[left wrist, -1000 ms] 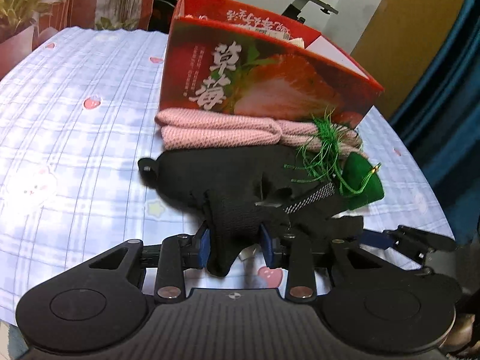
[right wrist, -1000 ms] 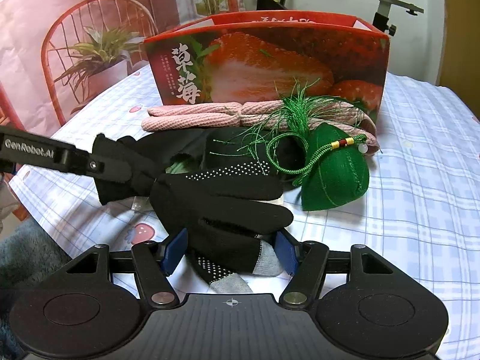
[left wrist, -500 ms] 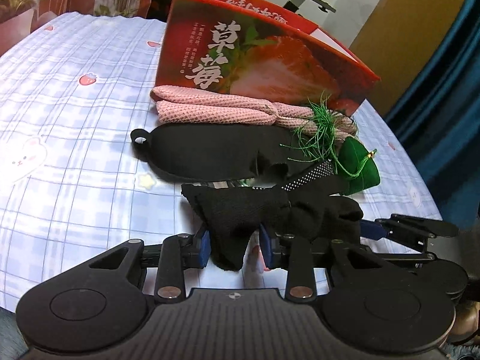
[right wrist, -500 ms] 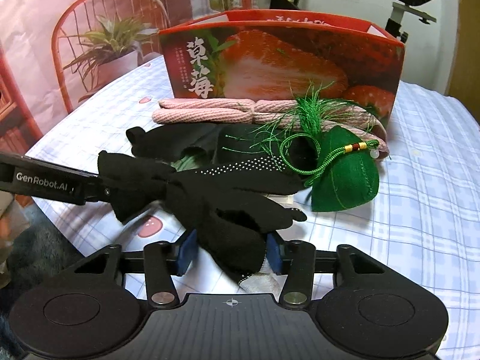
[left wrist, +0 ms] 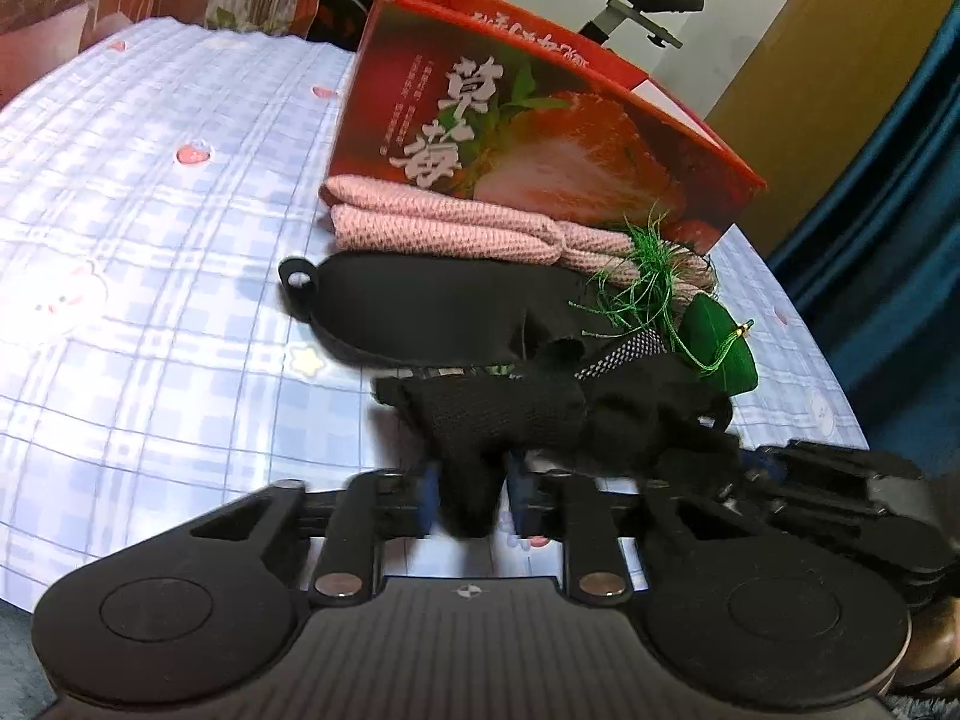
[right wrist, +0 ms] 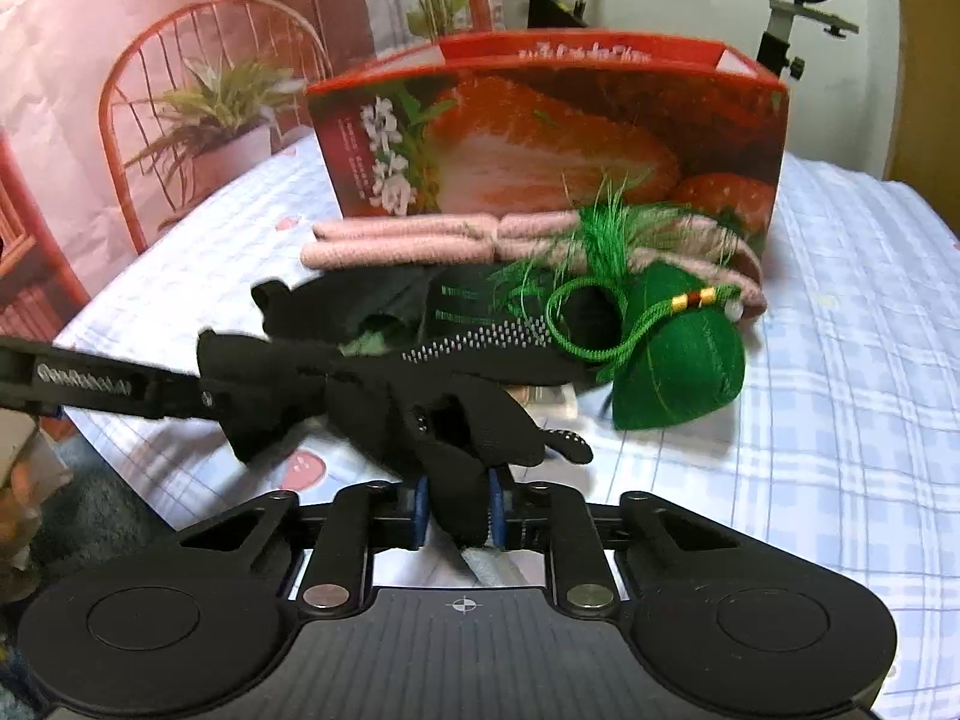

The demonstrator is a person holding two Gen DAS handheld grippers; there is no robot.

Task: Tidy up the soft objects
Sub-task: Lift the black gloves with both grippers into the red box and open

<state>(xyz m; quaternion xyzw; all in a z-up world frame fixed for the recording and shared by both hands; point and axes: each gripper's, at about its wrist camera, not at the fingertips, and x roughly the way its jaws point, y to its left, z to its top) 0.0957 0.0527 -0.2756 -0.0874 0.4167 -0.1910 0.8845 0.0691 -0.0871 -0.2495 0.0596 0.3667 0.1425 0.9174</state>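
Two grippers share one black knit glove with white grip dots (right wrist: 384, 396), held low over the near edge of the blue-checked tablecloth with strawberry prints (left wrist: 150, 252).

Left to right, right wrist view: left gripper (right wrist: 207, 399) comes in from the left edge, jaws closing on the glove's cuff end, cloth bunched between them. Glove body hangs across the middle, dotted fingers trailing right, one fingertip drooping to the cloth. Right gripper (right wrist: 459, 507) at bottom centre, jaws closing, a fold of black knit squeezed between the blue pads.

Left wrist view: left gripper (left wrist: 471, 501) pinches a hanging fold; right gripper (left wrist: 744, 462) enters at right on the far end.

Behind the glove, left to right: flat black padded eye mask with loop tab (left wrist: 432, 306); folded pink knit cloth (left wrist: 444, 228) against the red strawberry-print cardboard box (left wrist: 540, 138), open at the top; green felt dumpling-shaped charm with tassel and cord (right wrist: 678, 372), touching the glove's fingers.

Handling judgement: glove is light, limp, no stiffness; sags between grips and folds on itself. Knit gives good friction, dots add more; slipping unlikely. Best holds are cuff and fingertip end, pulled slightly apart to keep it flat. Risk: dangling fingers snagging the charm's tassel cord.
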